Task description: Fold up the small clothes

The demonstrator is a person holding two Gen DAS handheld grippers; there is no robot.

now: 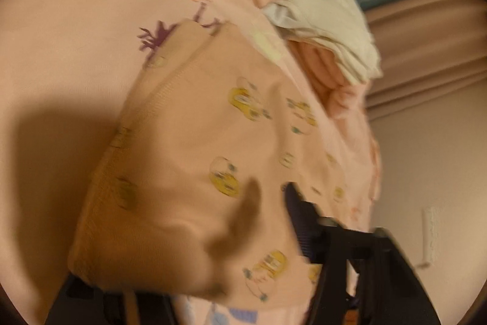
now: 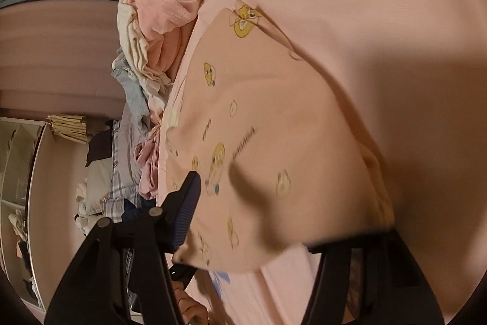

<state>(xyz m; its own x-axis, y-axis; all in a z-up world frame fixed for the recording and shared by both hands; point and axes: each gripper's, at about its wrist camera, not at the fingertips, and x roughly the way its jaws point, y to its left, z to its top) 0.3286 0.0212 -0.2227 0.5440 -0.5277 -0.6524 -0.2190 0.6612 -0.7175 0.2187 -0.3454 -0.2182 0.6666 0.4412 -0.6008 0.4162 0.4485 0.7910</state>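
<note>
A small peach garment (image 1: 194,160) printed with yellow cartoon birds lies on a pink bedsheet (image 1: 67,29); it also shows in the right wrist view (image 2: 274,124). My left gripper (image 1: 194,252) has its jaws apart, and the garment's near edge drapes over the left finger, hiding it; only the right finger (image 1: 301,221) shows. My right gripper (image 2: 274,236) is likewise spread, with its left finger (image 2: 185,212) beside the garment's edge and the right finger under the cloth. Whether either grips the cloth is unclear.
A pile of unfolded clothes, white, pink and grey (image 1: 322,20), lies at the far side of the bed, also in the right wrist view (image 2: 152,29). The bed's edge, a wall and a shelf unit (image 2: 18,188) are beyond.
</note>
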